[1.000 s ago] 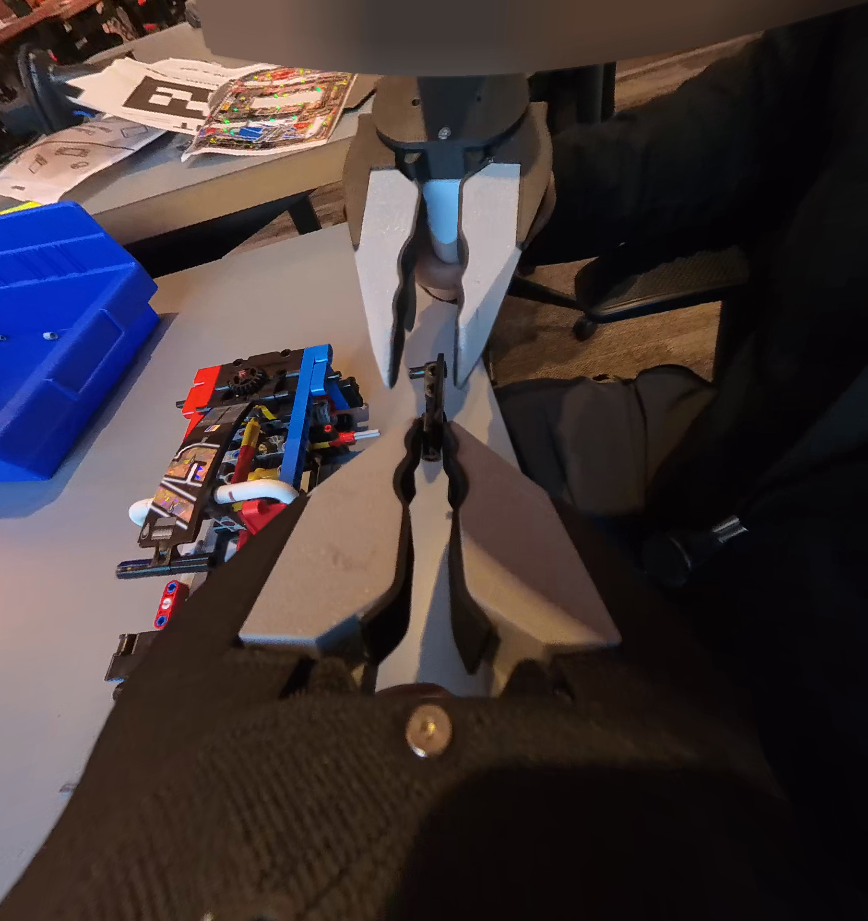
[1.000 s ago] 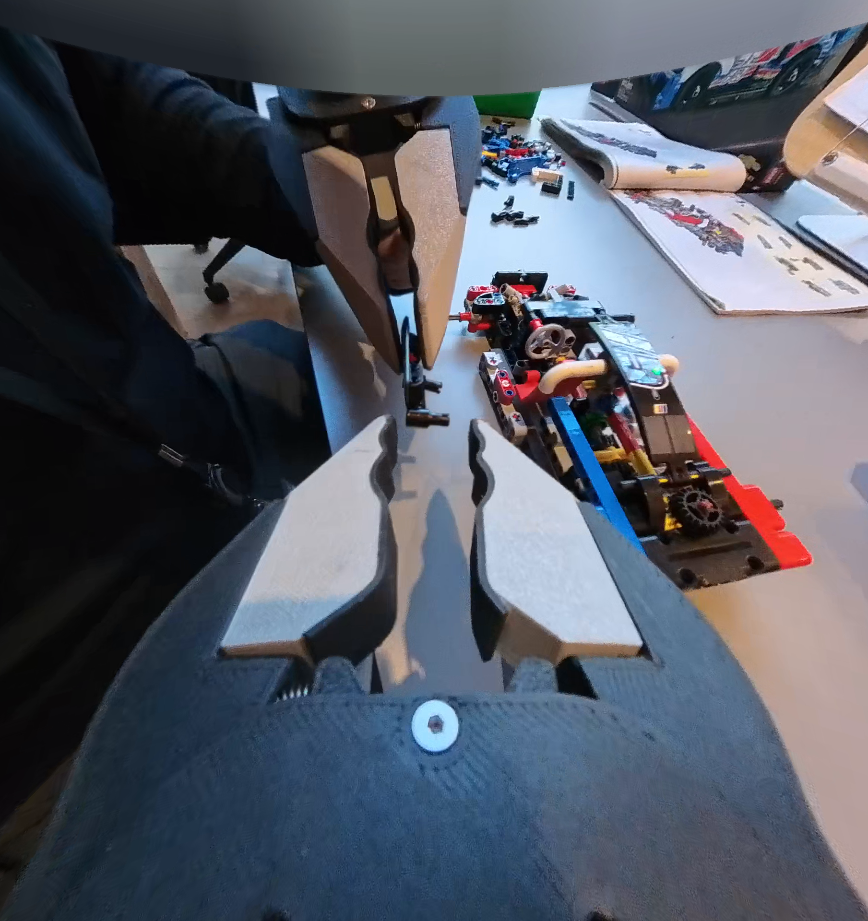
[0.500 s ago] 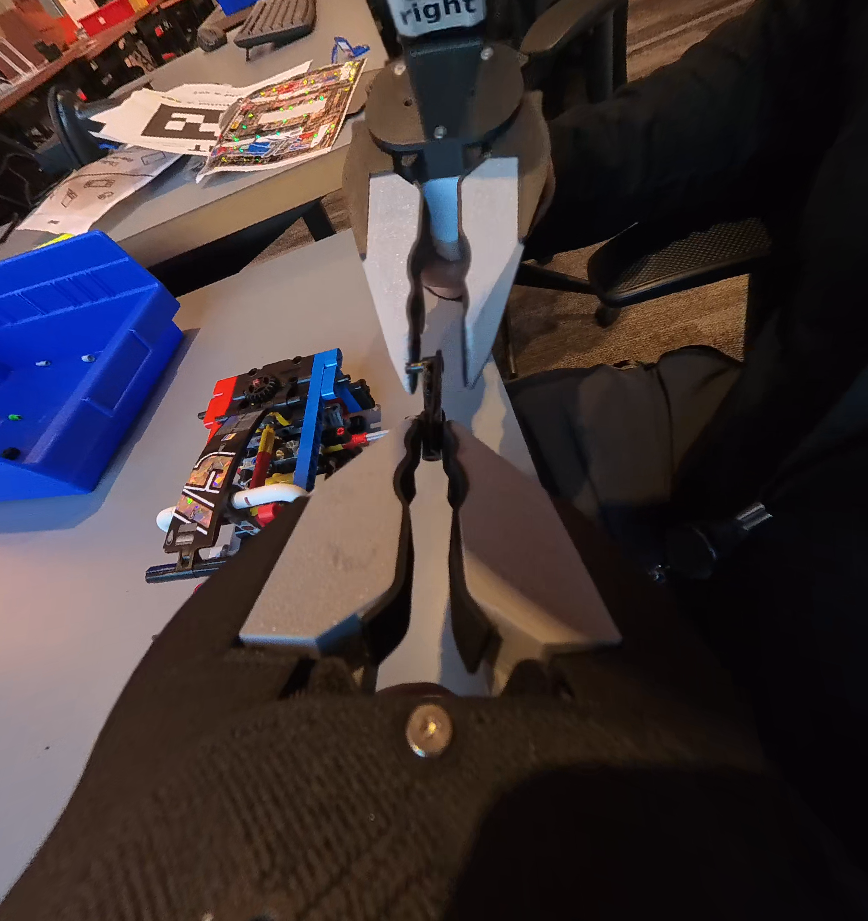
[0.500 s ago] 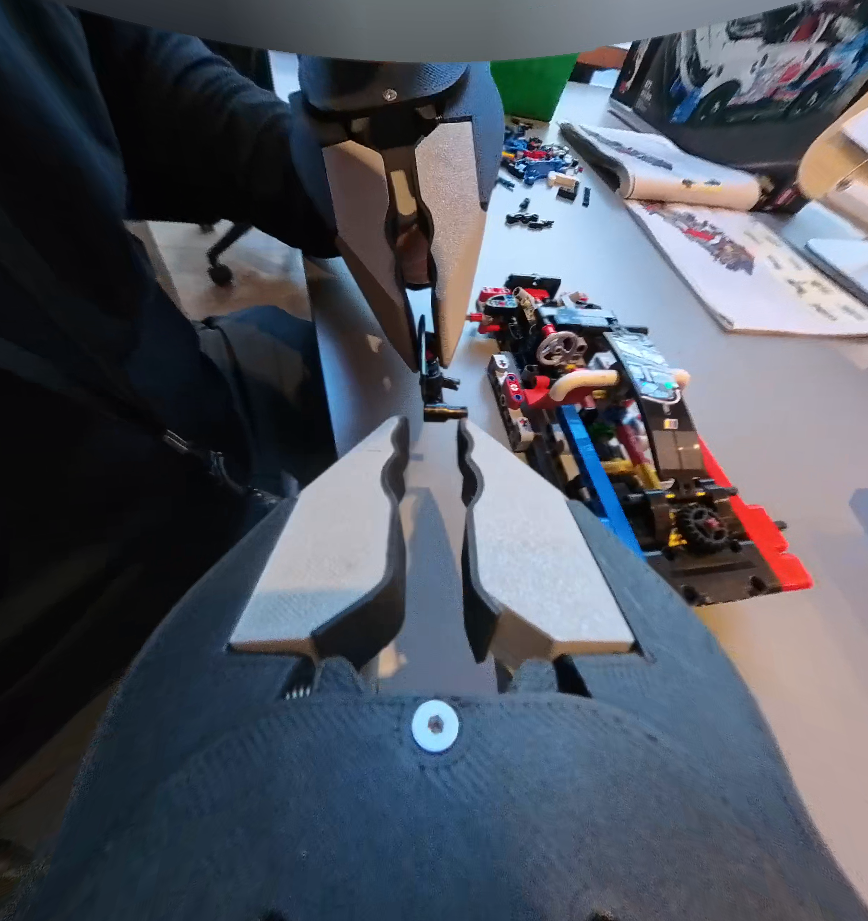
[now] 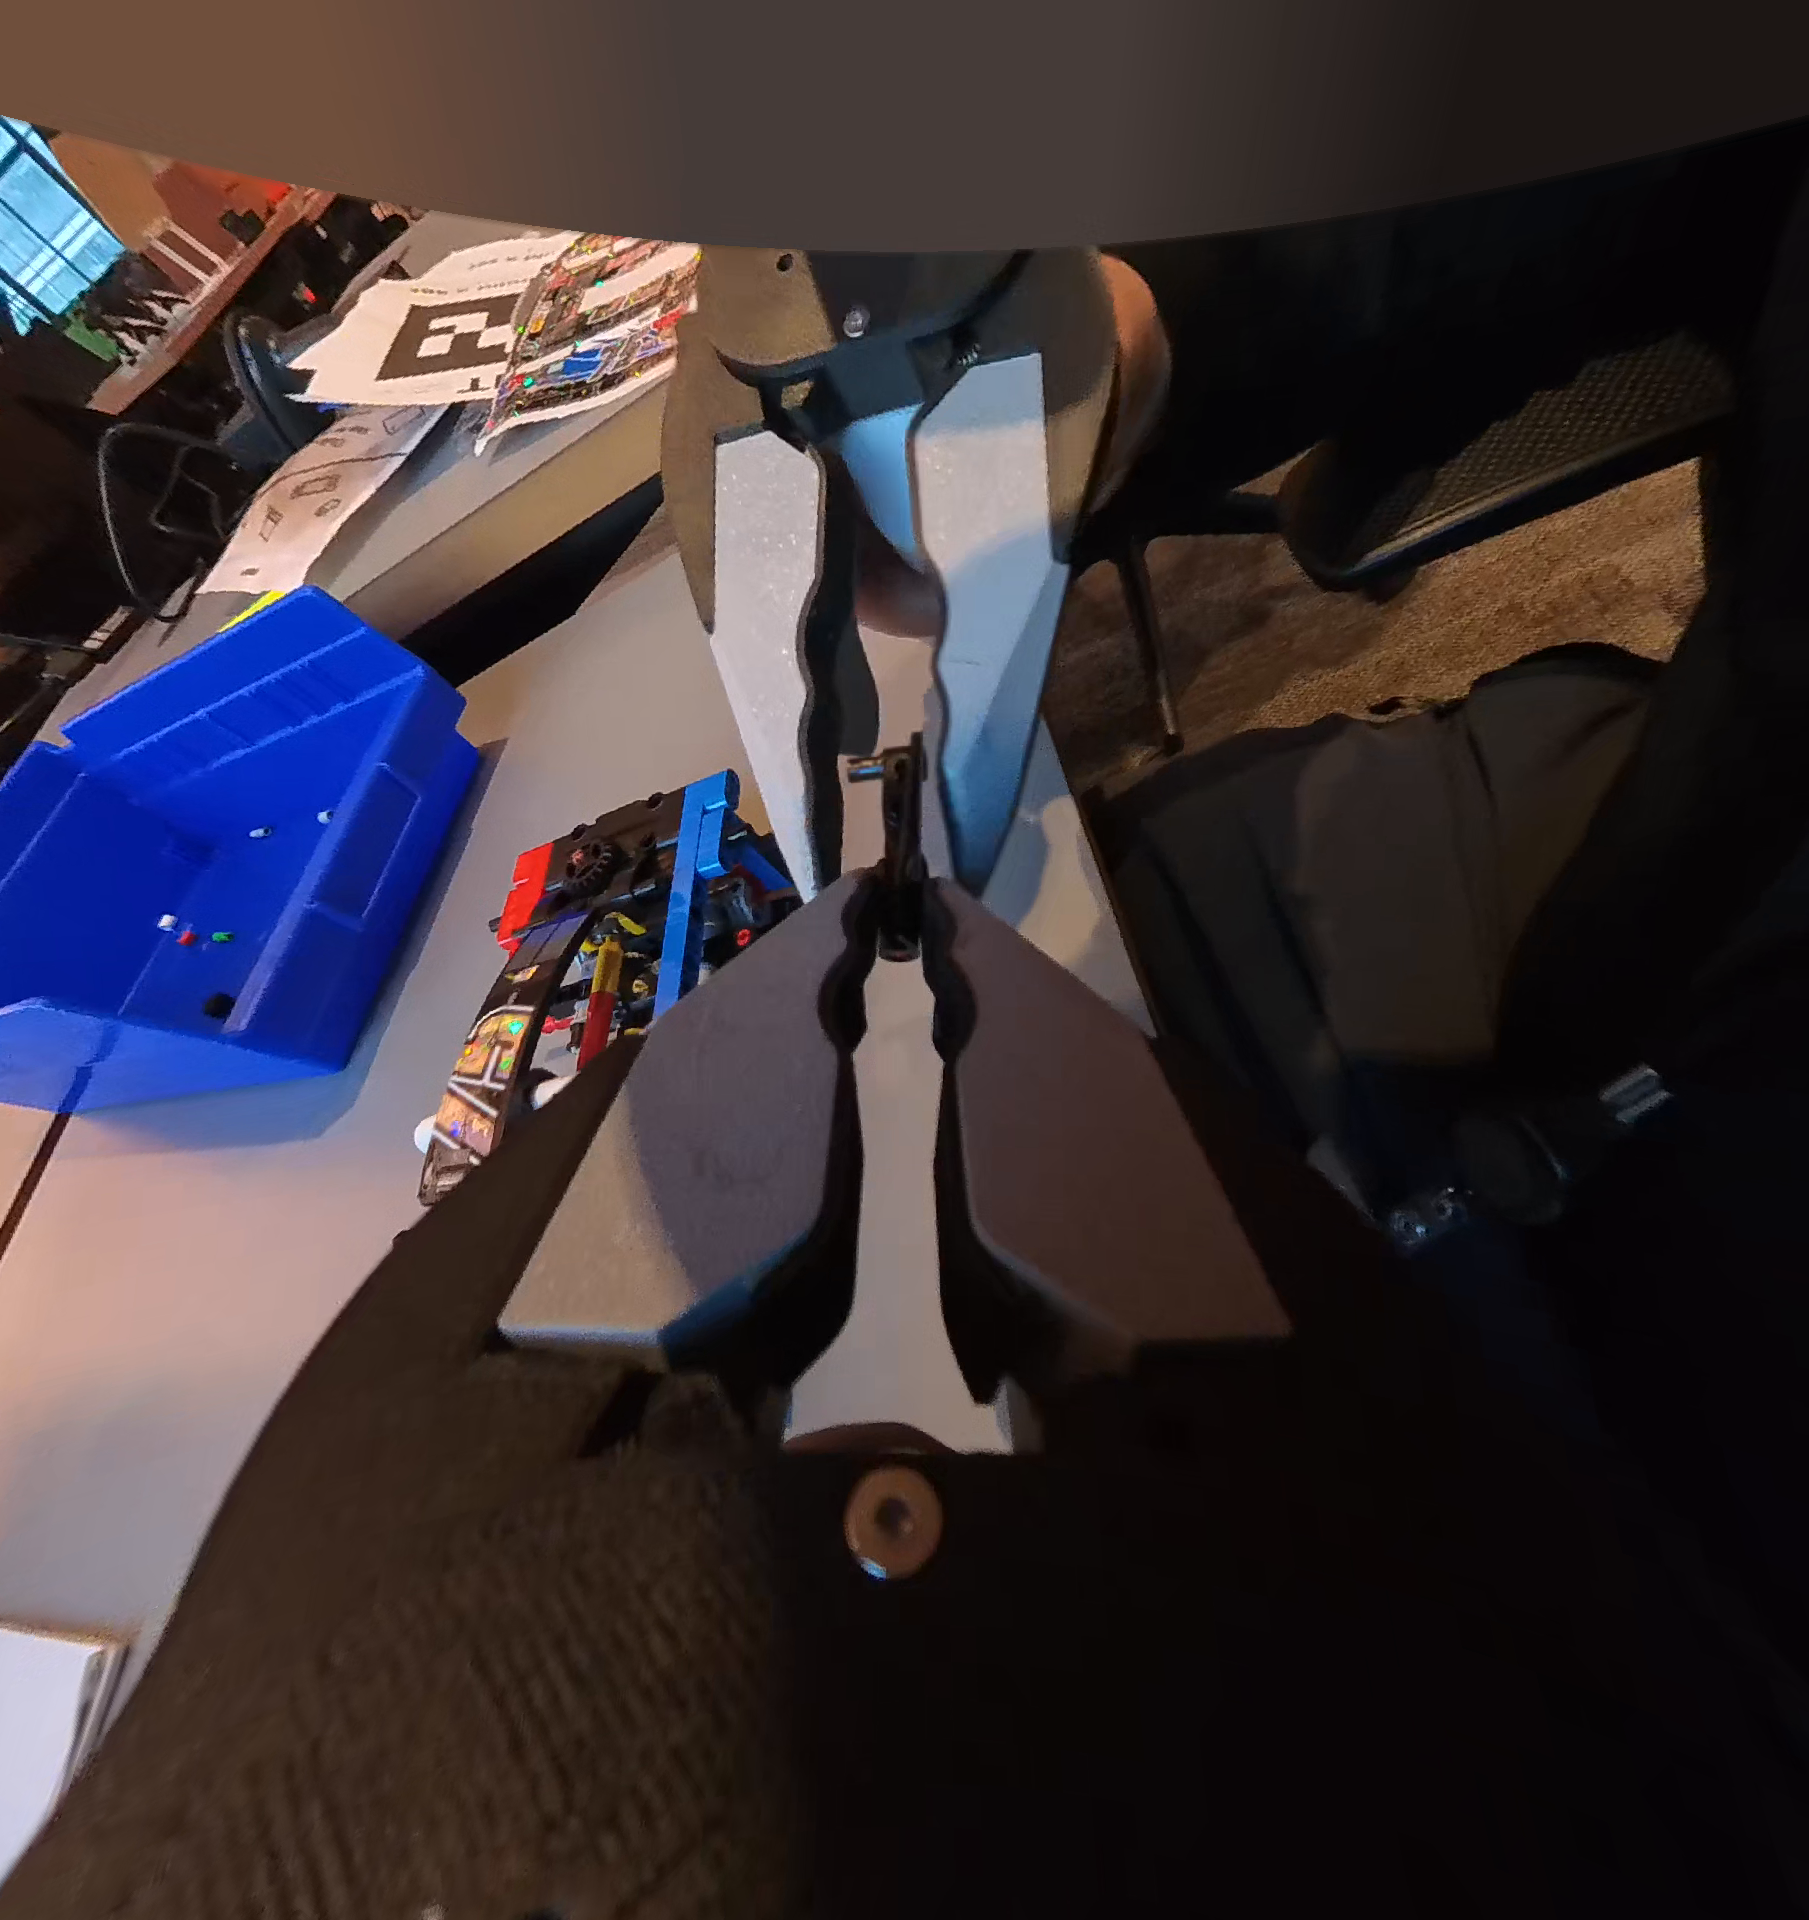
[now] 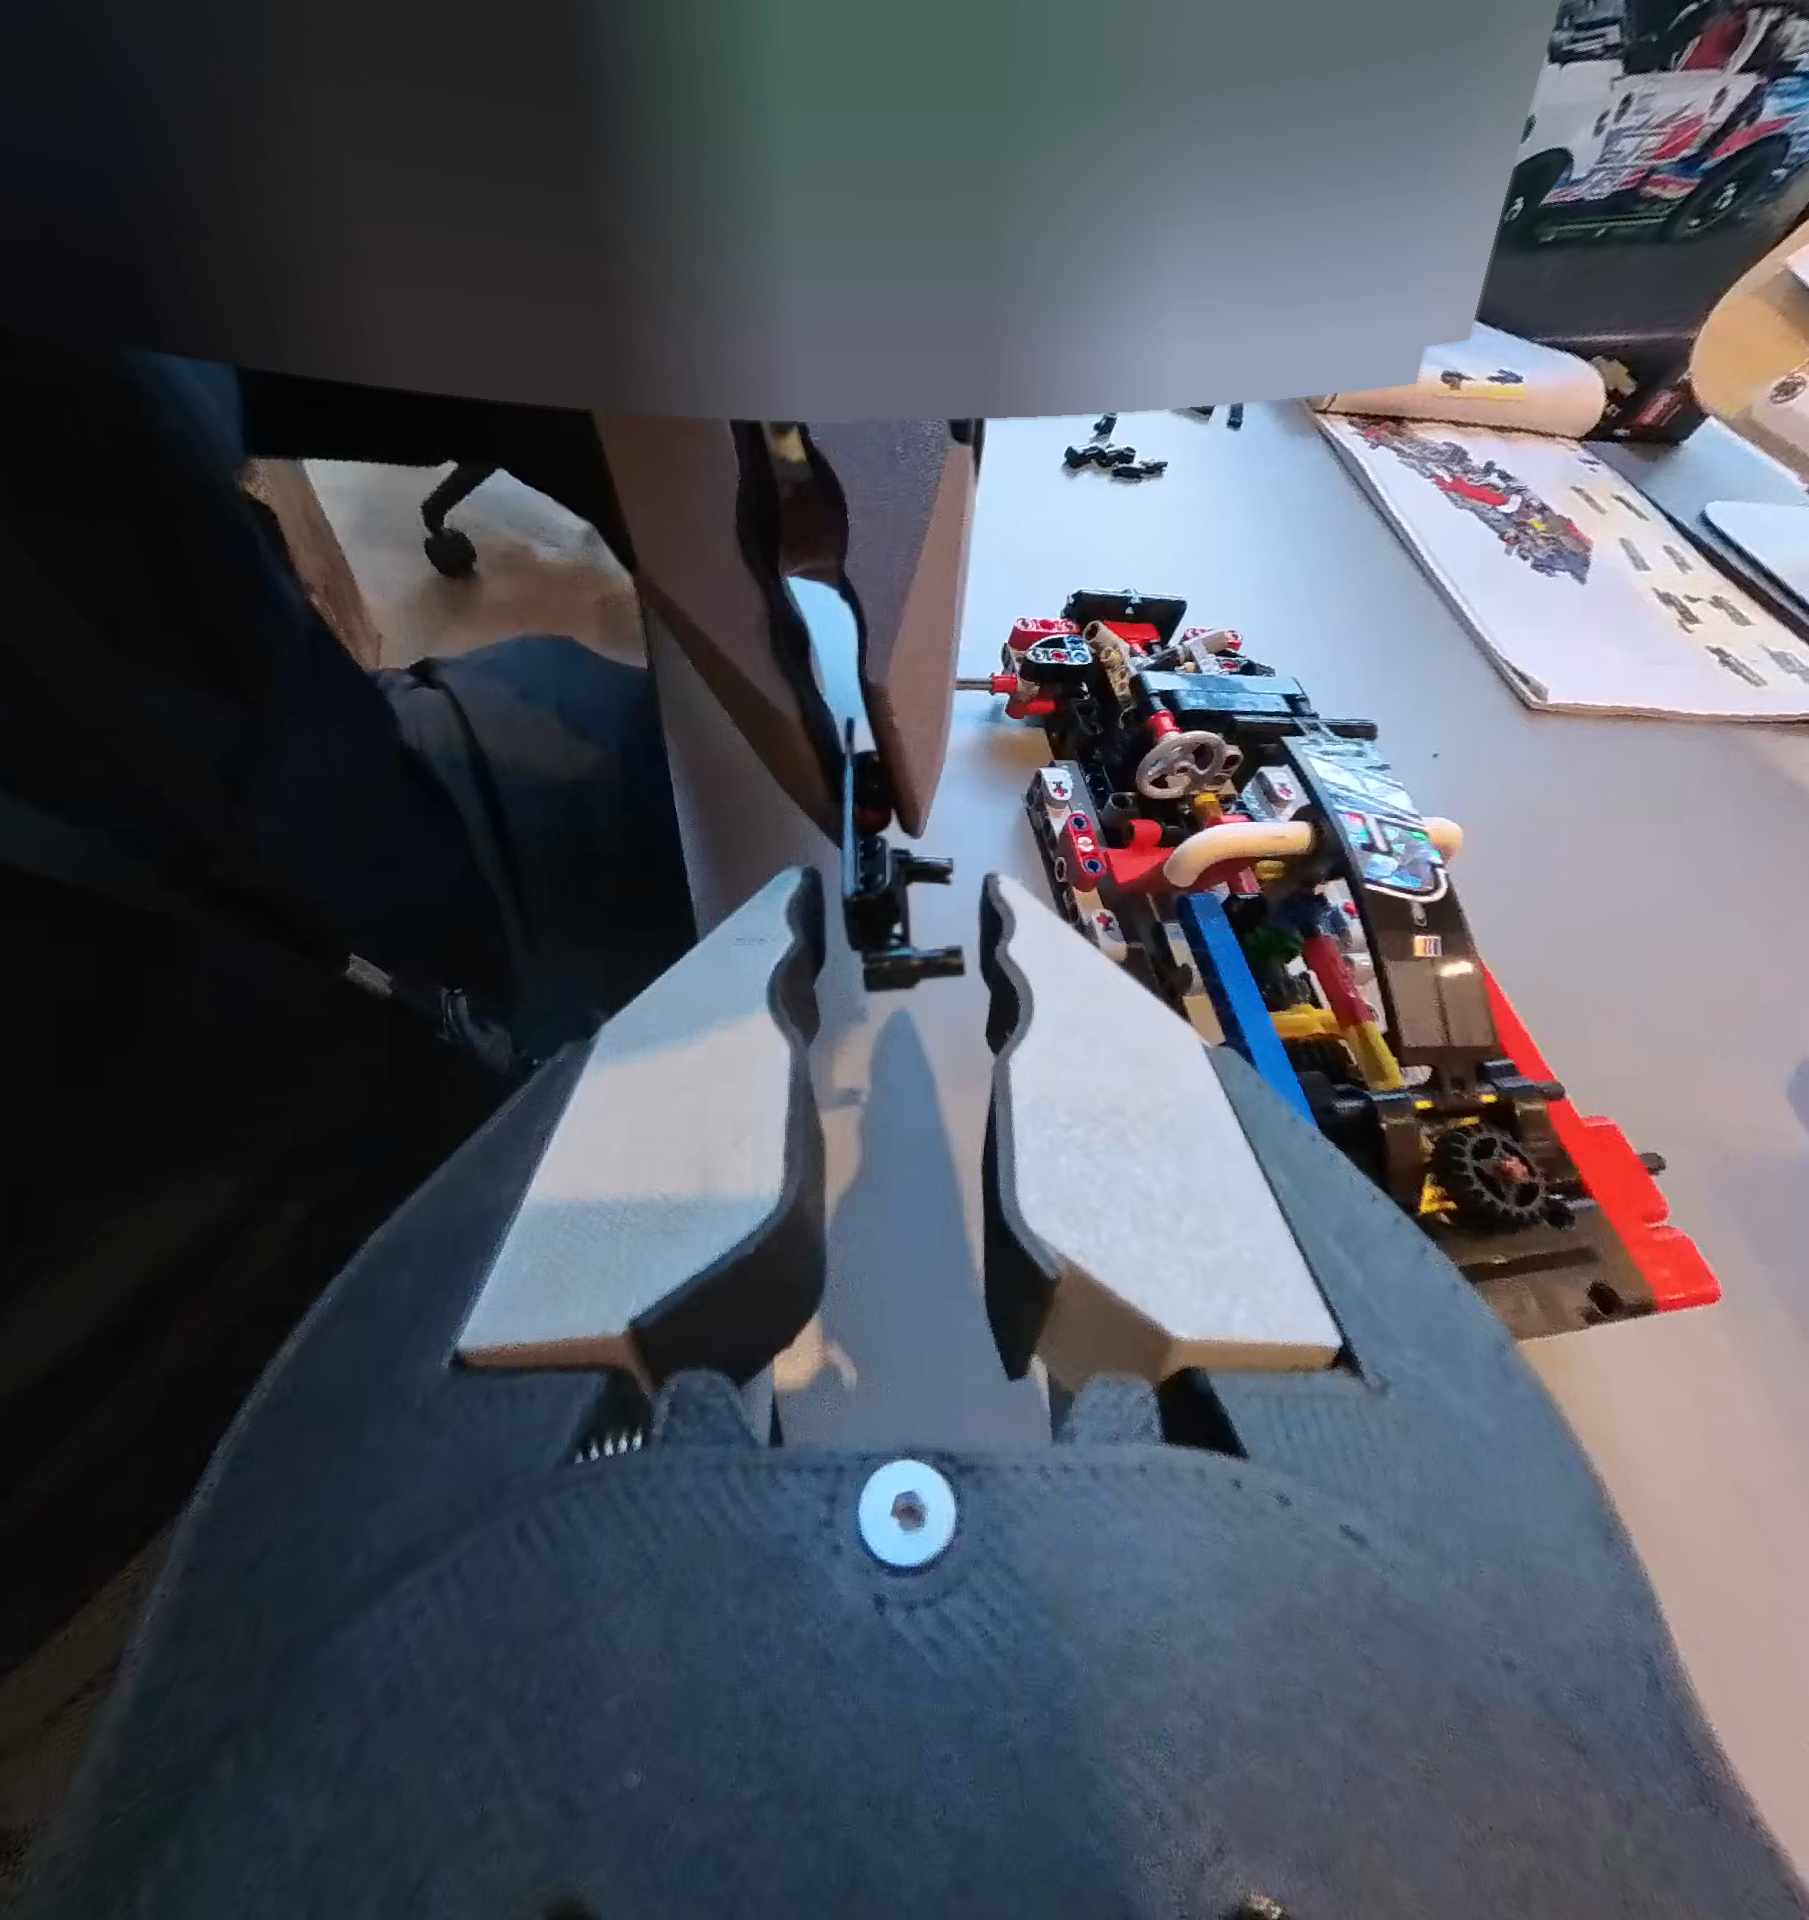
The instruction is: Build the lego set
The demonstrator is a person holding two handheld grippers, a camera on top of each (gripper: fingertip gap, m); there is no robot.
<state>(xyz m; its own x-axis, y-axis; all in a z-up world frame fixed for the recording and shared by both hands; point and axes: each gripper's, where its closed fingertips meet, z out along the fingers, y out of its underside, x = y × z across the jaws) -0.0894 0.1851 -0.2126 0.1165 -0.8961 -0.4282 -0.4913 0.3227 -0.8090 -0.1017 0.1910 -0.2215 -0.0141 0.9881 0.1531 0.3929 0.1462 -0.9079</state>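
Since half a second ago the right gripper [image 6: 900,904] has spread its grey fingers wider again, so that the small black lego piece with side pins [image 6: 884,904] now stands between them with a gap on each side, touching neither as far as I can see. Beneath it all runs the pale grey table [image 6: 1502,831], whose near edge sits under both tools. Off to one side on it rests the big blue plastic parts bin [image 5: 204,831], with a few tiny bits lying loose inside. Farther along the table lie the open white instruction booklet [image 6: 1606,582] and, behind it, the dark lego box with a car printed on it [image 6: 1658,156]. Nearer the middle sits the half-built lego car chassis in black, red and blue [image 6: 1347,935], flat on the table just beside the two grippers, with a grey steering wheel and a white curved tube on top. The left gripper [image 5: 895,914] comes in from the opposite side, tips pressed together on the upper end of that black piece, holding it up in the air just above the table edge. A scatter of small black loose pins [image 6: 1113,457] lies well apart, far up the table.
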